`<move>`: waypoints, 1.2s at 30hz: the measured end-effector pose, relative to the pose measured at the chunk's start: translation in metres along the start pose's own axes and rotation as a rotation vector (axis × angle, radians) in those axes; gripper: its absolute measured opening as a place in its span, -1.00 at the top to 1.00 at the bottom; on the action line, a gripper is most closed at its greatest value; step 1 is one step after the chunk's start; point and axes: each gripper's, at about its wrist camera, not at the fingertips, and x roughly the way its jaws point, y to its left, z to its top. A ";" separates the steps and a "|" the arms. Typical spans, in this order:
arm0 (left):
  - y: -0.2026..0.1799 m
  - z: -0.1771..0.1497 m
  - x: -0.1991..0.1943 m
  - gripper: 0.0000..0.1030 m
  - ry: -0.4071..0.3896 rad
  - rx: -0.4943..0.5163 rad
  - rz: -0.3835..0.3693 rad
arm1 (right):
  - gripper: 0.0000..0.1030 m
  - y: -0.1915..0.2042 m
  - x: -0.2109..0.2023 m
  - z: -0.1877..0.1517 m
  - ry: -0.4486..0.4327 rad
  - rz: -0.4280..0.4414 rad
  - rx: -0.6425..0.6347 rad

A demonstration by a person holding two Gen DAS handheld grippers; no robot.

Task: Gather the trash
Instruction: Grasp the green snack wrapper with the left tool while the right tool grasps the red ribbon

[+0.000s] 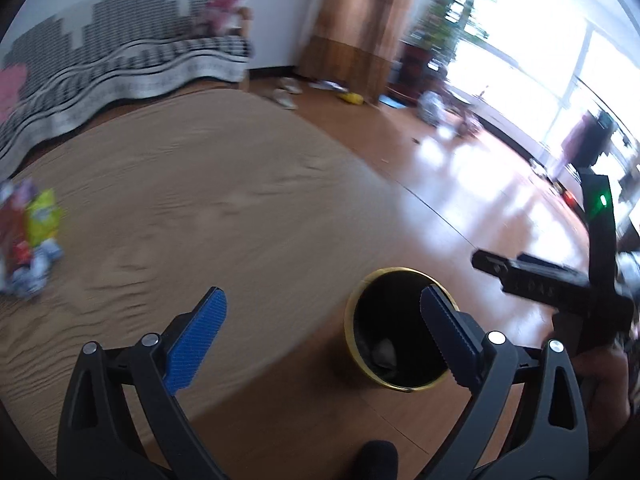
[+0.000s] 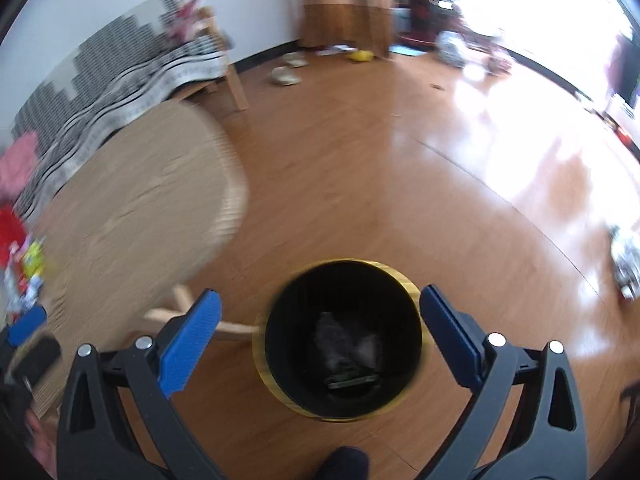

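A black trash bin with a gold rim (image 1: 352,300) (image 2: 280,394) stands on the wood floor beside a round tan table (image 1: 200,200) (image 2: 140,200). Crumpled trash (image 2: 344,344) lies at the bin's bottom. My left gripper (image 1: 323,294) is open and empty, above the table edge just left of the bin. My right gripper (image 2: 320,294) is open and empty, directly over the bin's mouth. A pile of colourful wrappers (image 1: 28,236) (image 2: 24,272) lies on the table at far left. The right gripper's black body (image 1: 560,284) shows at the right of the left wrist view.
A sofa with a black-and-white cover (image 1: 120,64) (image 2: 120,72) stands behind the table. Slippers (image 2: 286,74) and a yellow object (image 2: 360,56) lie on the floor by a wooden column (image 1: 352,20). A crumpled silvery thing (image 2: 624,264) lies on the floor at right.
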 end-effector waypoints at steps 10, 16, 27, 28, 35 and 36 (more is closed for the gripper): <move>0.228 -0.018 -0.103 -0.84 -0.106 -0.418 0.410 | -0.86 0.197 -0.003 -0.005 -0.003 0.200 -0.316; 0.355 -0.062 -0.146 -0.84 -0.097 -0.704 0.552 | -0.86 0.289 -0.002 -0.031 0.008 0.251 -0.470; 0.437 -0.066 -0.121 -0.84 -0.012 -0.861 0.584 | -0.86 0.385 0.012 -0.071 0.011 0.282 -0.652; 0.438 -0.064 -0.117 -0.84 -0.009 -0.860 0.585 | -0.86 0.391 0.014 -0.074 0.019 0.285 -0.667; 0.441 -0.052 -0.099 -0.84 0.006 -0.859 0.589 | -0.86 0.414 0.019 -0.079 0.040 0.324 -0.693; 0.440 -0.051 -0.097 -0.83 0.009 -0.845 0.575 | -0.86 0.417 0.020 -0.080 0.045 0.334 -0.693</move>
